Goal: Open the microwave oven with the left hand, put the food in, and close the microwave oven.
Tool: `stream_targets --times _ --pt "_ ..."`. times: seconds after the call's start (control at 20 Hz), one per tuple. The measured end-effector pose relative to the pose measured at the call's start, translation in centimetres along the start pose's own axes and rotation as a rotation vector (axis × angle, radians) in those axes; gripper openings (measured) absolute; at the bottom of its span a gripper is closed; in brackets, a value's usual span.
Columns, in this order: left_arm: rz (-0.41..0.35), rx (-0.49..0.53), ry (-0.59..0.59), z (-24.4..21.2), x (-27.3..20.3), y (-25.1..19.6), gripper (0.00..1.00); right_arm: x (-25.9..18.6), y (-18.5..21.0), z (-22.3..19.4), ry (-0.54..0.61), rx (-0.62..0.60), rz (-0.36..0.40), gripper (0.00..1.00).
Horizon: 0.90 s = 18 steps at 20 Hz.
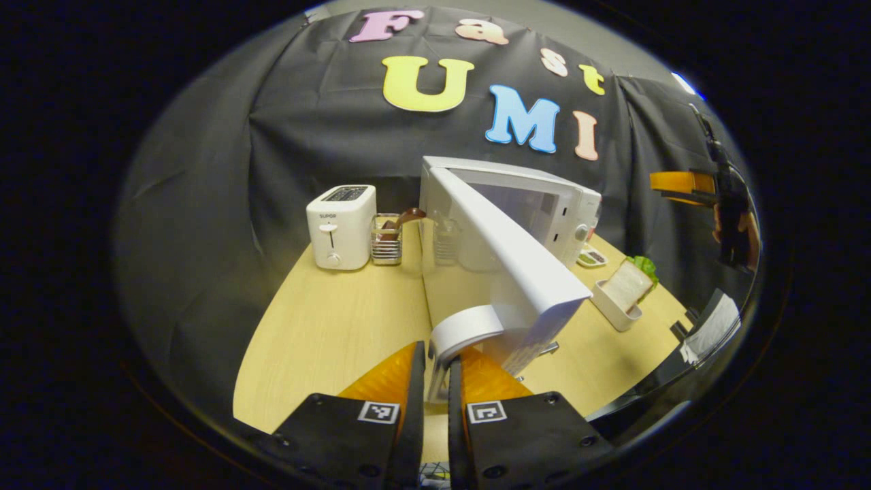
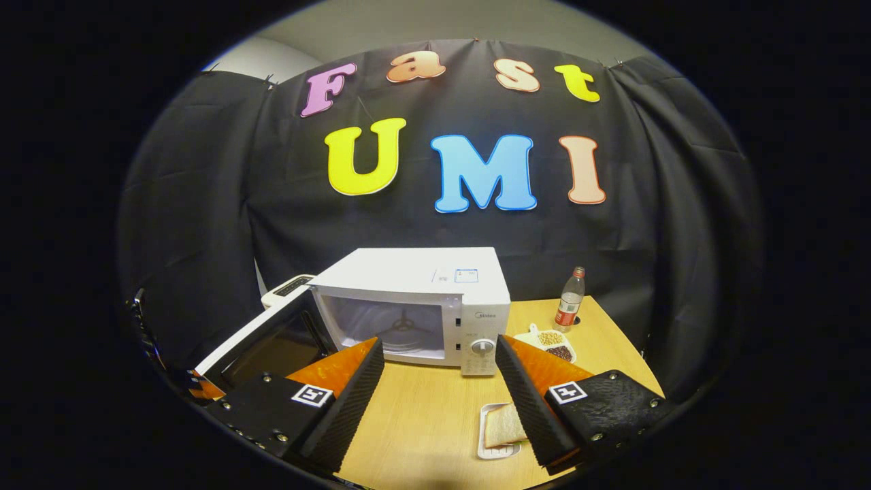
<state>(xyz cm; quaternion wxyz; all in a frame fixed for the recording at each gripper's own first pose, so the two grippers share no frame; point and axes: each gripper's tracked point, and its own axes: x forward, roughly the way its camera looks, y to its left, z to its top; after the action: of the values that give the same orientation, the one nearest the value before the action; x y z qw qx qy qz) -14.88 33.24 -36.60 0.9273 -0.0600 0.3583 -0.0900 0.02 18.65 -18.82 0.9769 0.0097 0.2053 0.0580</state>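
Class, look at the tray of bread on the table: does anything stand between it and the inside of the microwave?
Nothing visible does. The door is swung open, the microwave cavity looks bare, and the bread tray lies on the table in front, below the open right claw.

A white toaster [image 1: 341, 226] stands far ahead and left of the left claw on the wooden table [image 1: 326, 327], with a wire rack [image 1: 386, 239] of utensils just to its right. Ahead and right of the right claw, 1 plastic bottle [image 2: 569, 299] stands upright near the table's back edge, and a small dish of grains [image 2: 550, 342] lies just in front of it.
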Motion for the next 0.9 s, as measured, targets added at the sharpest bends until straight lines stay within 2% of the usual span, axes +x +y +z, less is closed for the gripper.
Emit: stream_targets --times 0.1,0.3,0.35,0.4,0.5,0.6,0.65,0.8,0.85,0.9 --pt "0.02 -0.019 -0.01 -0.4 0.1 0.6 0.37 0.2 -1.7 -1.1 0.044 0.025 -0.024 0.99" --pt "0.075 -0.037 -0.02 -1.1 -2.1 1.7 0.84 0.8 -5.1 -3.3 0.129 0.077 -0.052 0.99" --pt "0.097 -0.04 -0.028 -0.8 -3.0 1.8 0.85 0.9 -6.1 -4.1 0.147 0.073 -0.064 0.99" --pt "0.126 -0.044 -0.042 -0.6 -3.8 1.9 0.91 1.1 -7.3 -4.8 0.169 0.065 -0.077 0.99" --pt "0.188 -0.061 -0.094 1.3 -5.9 2.0 0.91 1.5 -9.6 -6.5 0.216 0.061 -0.1 0.99" --pt "0.246 -0.087 -0.173 4.8 -7.9 1.1 0.89 2.1 -11.6 -8.3 0.273 0.067 -0.112 0.99" --pt "0.272 -0.098 -0.219 7.0 -8.8 0.6 0.93 2.5 -12.3 -9.3 0.3 0.069 -0.115 0.99" --pt "0.293 -0.046 -0.358 14.1 -10.8 -2.5 0.95 3.6 -14.0 -12.1 0.383 0.104 -0.099 0.99" --pt "0.287 -0.02 -0.393 16.5 -10.9 -4.0 0.92 3.8 -14.4 -13.1 0.408 0.125 -0.093 0.99" --pt "0.28 0.001 -0.422 18.6 -10.6 -5.4 0.98 3.9 -14.7 -14.0 0.433 0.149 -0.085 0.98"
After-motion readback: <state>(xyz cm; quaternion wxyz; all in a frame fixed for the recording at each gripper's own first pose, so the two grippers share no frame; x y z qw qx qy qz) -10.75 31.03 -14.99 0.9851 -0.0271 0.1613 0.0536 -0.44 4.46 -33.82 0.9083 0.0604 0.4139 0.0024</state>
